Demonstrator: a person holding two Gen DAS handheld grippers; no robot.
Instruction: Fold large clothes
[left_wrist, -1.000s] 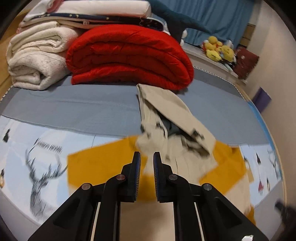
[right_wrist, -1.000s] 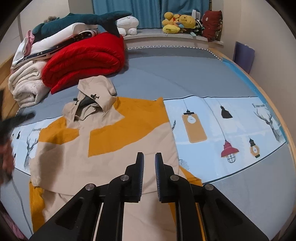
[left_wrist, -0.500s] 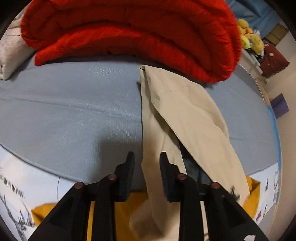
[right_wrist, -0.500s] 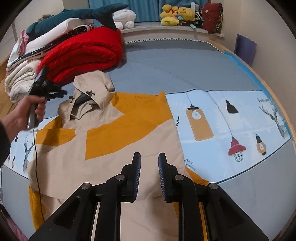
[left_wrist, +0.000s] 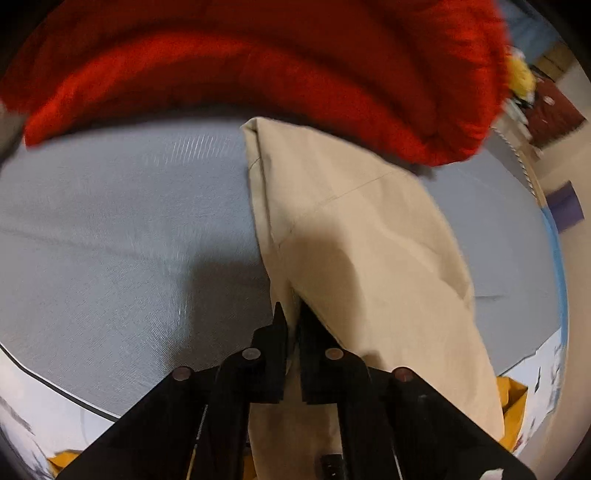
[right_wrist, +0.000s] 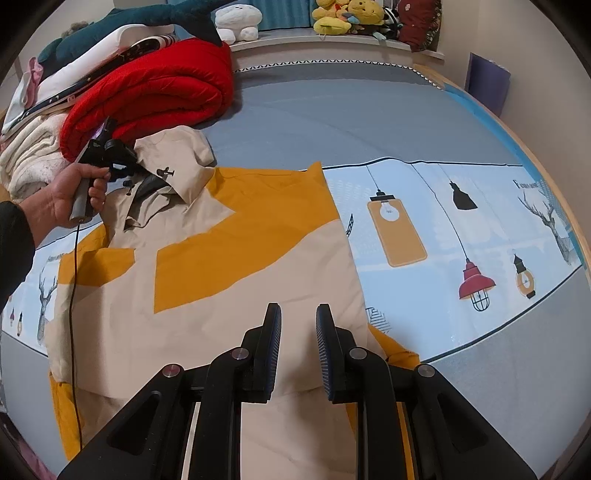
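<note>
The left gripper (left_wrist: 292, 318) pinches the hood (left_wrist: 354, 236) of the beige-and-yellow jacket (right_wrist: 207, 280) spread on the bed (right_wrist: 332, 110); the right gripper (right_wrist: 297, 325) hovers open above its hem

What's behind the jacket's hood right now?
The folded red blanket lies right behind the hood, on the grey sheet. The left gripper has pinched the hood's edge. Whether hood and blanket touch cannot be told.

Matt beige-and-orange cloth jacket (right_wrist: 207, 273), fluffy red blanket (right_wrist: 155, 96), smooth grey printed sheet (right_wrist: 332, 122), matt black plastic tool (right_wrist: 297, 354)
</note>
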